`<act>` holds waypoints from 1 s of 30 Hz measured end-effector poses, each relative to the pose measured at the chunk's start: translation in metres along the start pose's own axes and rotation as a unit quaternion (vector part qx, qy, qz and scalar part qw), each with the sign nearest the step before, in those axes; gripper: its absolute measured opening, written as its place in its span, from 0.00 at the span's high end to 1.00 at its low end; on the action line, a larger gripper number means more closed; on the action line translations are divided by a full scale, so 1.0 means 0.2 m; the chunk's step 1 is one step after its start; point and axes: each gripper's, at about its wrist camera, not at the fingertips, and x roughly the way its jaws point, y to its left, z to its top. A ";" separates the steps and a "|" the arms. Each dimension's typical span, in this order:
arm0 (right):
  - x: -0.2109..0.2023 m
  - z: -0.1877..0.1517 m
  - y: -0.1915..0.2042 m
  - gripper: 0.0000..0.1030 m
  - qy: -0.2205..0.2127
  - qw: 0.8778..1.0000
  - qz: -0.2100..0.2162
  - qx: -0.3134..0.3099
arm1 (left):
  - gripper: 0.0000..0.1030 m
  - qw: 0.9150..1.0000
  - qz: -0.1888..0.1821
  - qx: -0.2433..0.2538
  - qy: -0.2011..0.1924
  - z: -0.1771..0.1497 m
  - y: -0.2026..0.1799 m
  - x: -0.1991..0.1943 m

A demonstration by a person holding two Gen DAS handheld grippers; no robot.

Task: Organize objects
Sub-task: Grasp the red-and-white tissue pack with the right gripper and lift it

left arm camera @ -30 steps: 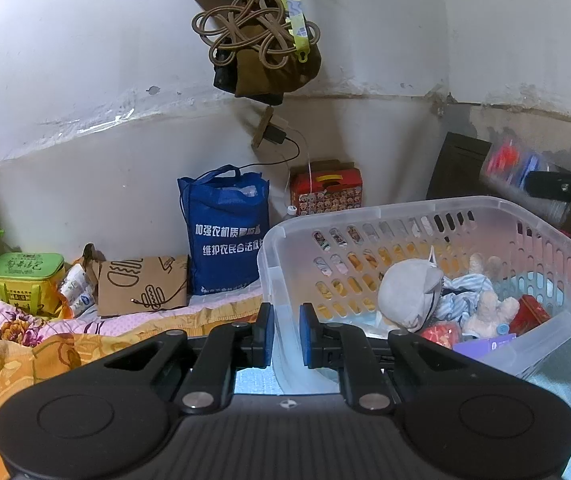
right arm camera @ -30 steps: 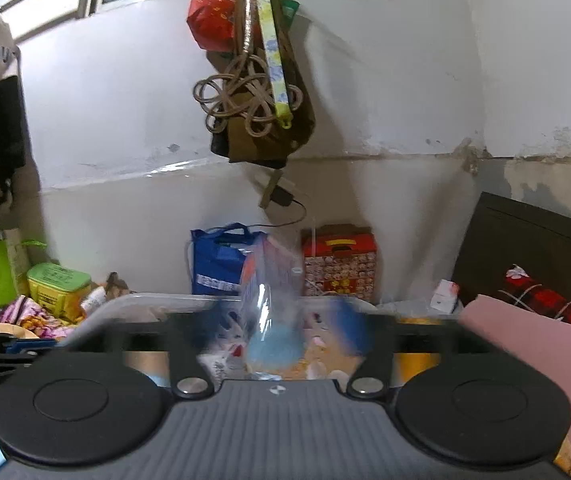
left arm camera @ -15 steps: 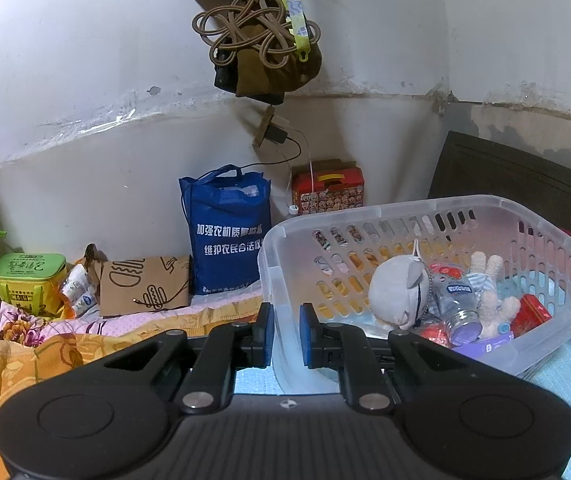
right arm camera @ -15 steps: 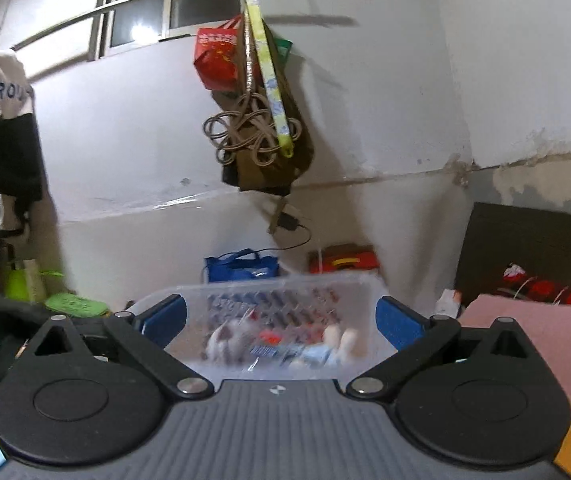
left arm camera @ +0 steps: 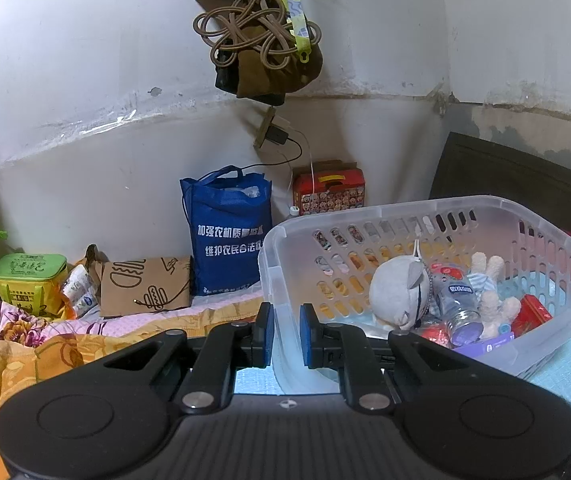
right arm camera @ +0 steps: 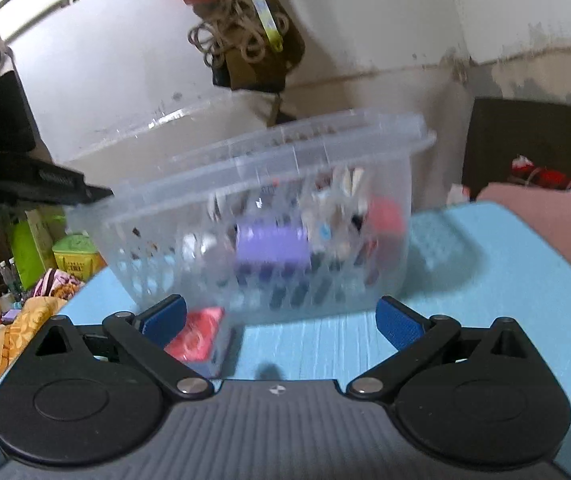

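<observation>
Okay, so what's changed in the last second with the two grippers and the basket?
The right gripper let go of the bottle, which now lies in the basket beside the grey plush toy. It then dropped low, open, toward a red packet on the blue mat. The left gripper stayed at the basket's corner, fingers nearly closed.

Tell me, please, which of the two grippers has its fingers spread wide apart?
The right gripper: its blue-padded fingers stand far apart before the basket, while the left gripper shows only a narrow gap.
</observation>
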 end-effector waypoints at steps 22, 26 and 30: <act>0.25 -0.07 0.41 0.00 0.091 0.995 0.010 -0.045 | 0.83 1.000 -0.005 -0.003 -0.002 0.01 0.00 0.01; 0.27 -0.08 0.42 0.05 0.106 0.993 0.001 -0.048 | 0.83 1.000 -0.003 0.001 -0.003 0.01 0.00 0.01; 0.27 -0.10 0.45 0.20 0.103 0.992 -0.017 -0.065 | 0.83 1.000 -0.009 -0.005 -0.002 0.00 0.01 0.01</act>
